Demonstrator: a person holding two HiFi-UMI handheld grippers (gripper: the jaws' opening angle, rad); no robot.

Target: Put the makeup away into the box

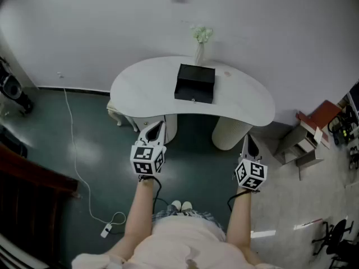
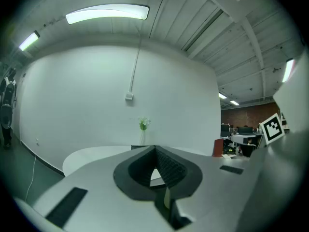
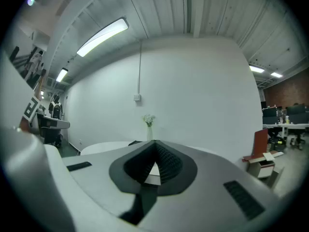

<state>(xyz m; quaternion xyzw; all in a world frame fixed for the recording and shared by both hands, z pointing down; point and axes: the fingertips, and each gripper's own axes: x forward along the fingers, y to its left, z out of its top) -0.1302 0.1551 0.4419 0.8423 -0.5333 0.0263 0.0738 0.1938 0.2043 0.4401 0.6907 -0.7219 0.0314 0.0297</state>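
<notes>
A black open-topped box [image 1: 194,83] sits on the white kidney-shaped table [image 1: 140,88], near its far edge. I cannot make out any makeup in these views. My left gripper [image 1: 157,126] hovers in front of the table's near edge, left of the box, its jaws shut on nothing. My right gripper [image 1: 246,140] is held further right and a little back from the table, also shut and empty. In the left gripper view the closed jaws [image 2: 155,150] point at the table [image 2: 91,157] and the box [image 2: 140,146]. The right gripper [image 3: 155,144] faces the same table [image 3: 104,147].
A slim vase with pale flowers [image 1: 201,42] stands behind the box by the white wall. A white cable [image 1: 76,150] trails over the dark floor at left. Red and white boxes [image 1: 311,133] lie on the floor at right. The table stands on two rounded legs [image 1: 230,132].
</notes>
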